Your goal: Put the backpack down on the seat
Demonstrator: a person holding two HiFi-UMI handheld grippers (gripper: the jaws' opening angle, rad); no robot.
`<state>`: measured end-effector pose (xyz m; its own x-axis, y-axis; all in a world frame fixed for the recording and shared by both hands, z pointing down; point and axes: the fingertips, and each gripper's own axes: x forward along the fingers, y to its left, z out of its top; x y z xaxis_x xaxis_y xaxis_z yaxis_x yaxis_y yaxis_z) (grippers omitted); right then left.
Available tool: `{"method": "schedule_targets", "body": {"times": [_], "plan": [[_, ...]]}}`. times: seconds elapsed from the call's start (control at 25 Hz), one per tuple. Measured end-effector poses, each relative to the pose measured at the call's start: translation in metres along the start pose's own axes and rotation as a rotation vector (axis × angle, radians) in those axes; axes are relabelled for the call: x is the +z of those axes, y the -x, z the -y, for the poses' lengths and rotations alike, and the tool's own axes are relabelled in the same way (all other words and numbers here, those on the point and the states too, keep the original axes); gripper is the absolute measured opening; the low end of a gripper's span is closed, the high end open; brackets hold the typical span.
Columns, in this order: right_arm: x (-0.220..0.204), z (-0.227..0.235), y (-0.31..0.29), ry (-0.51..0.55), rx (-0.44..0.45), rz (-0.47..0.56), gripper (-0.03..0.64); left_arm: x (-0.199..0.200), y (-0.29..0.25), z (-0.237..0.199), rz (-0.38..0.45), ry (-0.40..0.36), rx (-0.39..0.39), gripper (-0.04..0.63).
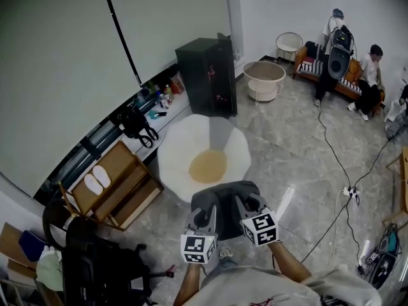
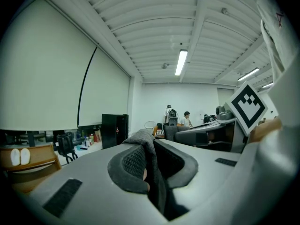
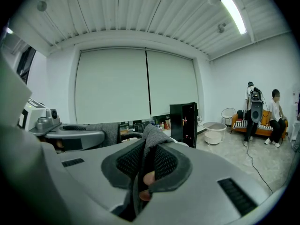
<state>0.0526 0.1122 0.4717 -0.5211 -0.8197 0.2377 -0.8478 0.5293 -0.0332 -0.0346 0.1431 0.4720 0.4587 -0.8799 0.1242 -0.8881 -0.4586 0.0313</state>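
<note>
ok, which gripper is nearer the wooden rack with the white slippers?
Left. The left gripper is right of the wooden rack; the right gripper is farther right.

Open way from the backpack (image 1: 223, 197) forward onto the white seat (image 1: 185, 145) — hemmed by a wooden rack (image 1: 118, 187) on the left, black cabinet (image 1: 205, 75) behind. Bare floor (image 1: 287, 152) to the right, crossed by a cable (image 1: 331, 146).

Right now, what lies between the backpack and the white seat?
Nothing. In the head view the backpack overlaps the near rim of the seat, and no other object shows between them.
</note>
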Motion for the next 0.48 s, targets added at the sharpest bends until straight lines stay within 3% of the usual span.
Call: {"method": "schedule_targets", "body": {"times": [0.48], "plan": [[0.017, 0.006, -0.089, -0.008, -0.023, -0.009, 0.055, 0.008, -0.053, -0.076, 0.001, -0.008, -0.033, 0.055]]}}
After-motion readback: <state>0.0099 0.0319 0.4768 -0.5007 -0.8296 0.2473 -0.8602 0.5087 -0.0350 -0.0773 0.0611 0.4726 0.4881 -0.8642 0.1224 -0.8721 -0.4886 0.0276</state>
